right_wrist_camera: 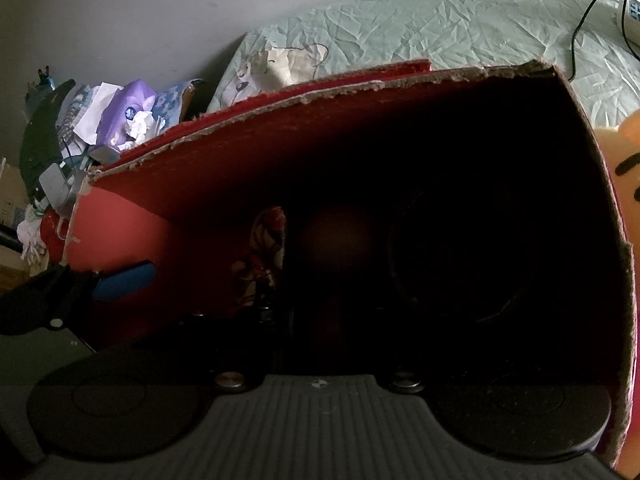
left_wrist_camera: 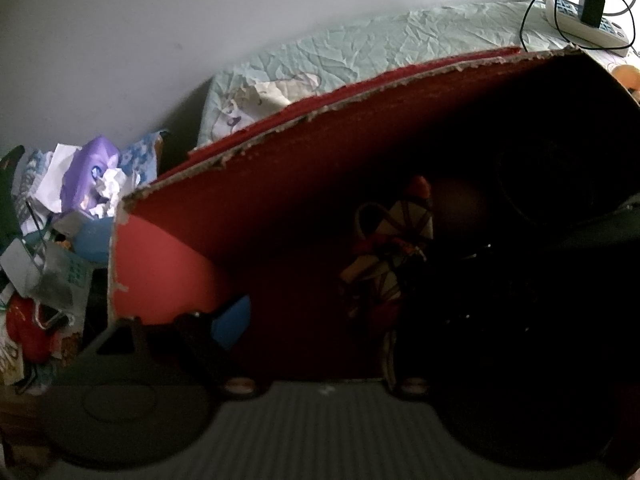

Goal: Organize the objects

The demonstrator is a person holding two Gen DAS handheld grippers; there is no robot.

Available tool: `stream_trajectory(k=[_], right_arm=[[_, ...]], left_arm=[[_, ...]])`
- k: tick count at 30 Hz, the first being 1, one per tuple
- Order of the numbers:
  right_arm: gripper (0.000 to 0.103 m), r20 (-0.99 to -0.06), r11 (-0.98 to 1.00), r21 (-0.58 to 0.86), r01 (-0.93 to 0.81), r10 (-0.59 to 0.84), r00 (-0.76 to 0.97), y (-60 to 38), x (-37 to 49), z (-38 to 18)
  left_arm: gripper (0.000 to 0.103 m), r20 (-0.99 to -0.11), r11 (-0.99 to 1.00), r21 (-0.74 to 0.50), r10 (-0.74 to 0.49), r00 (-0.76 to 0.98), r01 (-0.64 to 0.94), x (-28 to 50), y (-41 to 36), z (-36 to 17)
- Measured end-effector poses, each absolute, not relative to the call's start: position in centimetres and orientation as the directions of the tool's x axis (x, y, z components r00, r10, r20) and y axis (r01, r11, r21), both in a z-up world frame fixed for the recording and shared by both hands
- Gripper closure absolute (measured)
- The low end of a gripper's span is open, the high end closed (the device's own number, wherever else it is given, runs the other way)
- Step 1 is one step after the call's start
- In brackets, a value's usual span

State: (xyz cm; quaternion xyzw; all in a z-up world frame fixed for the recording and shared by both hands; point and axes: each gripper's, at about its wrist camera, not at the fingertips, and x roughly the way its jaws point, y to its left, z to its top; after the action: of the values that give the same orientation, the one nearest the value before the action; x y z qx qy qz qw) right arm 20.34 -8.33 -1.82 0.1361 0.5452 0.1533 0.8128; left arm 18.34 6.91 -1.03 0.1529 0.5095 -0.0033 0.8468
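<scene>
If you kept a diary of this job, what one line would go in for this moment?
both grippers inside red cardboard box | left gripper: blue-tipped, state unclear | right gripper: fingers lost in dark | red-and-white patterned item in box | bed behind

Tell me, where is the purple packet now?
The purple packet lies on the clutter pile at the left in both views, just outside the red box's left wall.

Matt red cardboard box (right_wrist_camera: 280, 152), ragged rim

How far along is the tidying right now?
Done: a red-and-white patterned item already sits inside the red box. In hand: too dark to tell, though both grippers reach into the box. Left: the clutter pile beside the box looks unsorted.
</scene>
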Motion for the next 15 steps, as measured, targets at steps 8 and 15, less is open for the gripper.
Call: stream_trajectory(k=[8, 15], right_arm=[[0.078, -0.843, 0.912, 0.400, -0.095, 0.406, 0.353, -8.46, 20.33, -1.93], [0.078, -0.840, 0.909, 0.405, -0.095, 0.411, 0.354, -8.45, 20.31, -1.89]], left_arm=[[0.017, -0.859, 0.953, 0.258, 0.151, 0.488, 0.158, 18.31, 6.91, -0.99], [0.017, -0.857, 0.953, 0.261, 0.155, 0.491, 0.154, 18.38, 6.68, -1.07]])
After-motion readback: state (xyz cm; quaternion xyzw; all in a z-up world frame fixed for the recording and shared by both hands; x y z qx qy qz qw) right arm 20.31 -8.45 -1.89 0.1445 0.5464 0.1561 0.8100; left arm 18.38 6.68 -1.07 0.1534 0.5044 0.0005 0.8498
